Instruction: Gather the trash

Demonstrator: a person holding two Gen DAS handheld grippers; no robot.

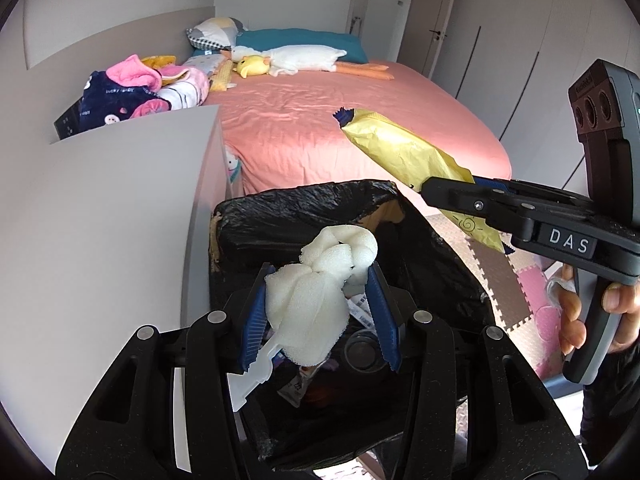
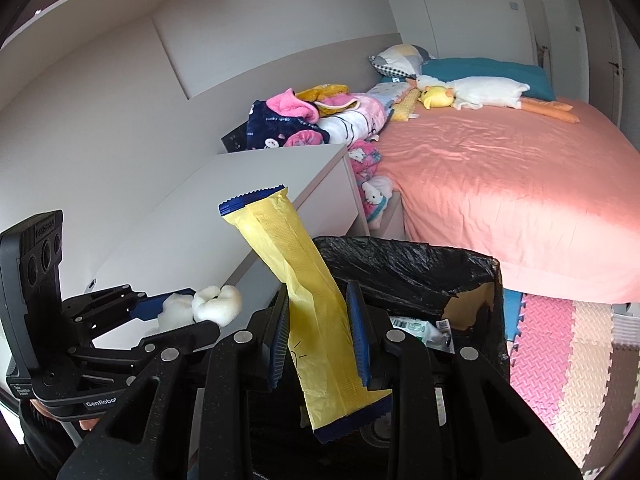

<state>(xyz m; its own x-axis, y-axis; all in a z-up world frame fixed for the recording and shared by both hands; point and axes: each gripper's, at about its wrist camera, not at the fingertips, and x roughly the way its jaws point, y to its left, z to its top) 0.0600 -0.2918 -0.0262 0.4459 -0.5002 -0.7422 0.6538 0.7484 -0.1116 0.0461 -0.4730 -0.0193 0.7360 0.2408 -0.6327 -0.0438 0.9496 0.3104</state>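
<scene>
Bedroom corner: bin, cabinet, bed

Lined bin [image 1: 304, 216] in front of the bed [image 1: 360, 120], cabinet [image 1: 120, 200] to its left; scraps inside. Foam wad [image 1: 316, 292] in left gripper [image 1: 320, 312] above the bin; wrapper [image 2: 304, 300] in right gripper [image 2: 320, 344] beside it. Plush toys [image 1: 288, 60] and pillows at the bed's far end; floor mats [image 2: 568, 360] to the right.
</scene>
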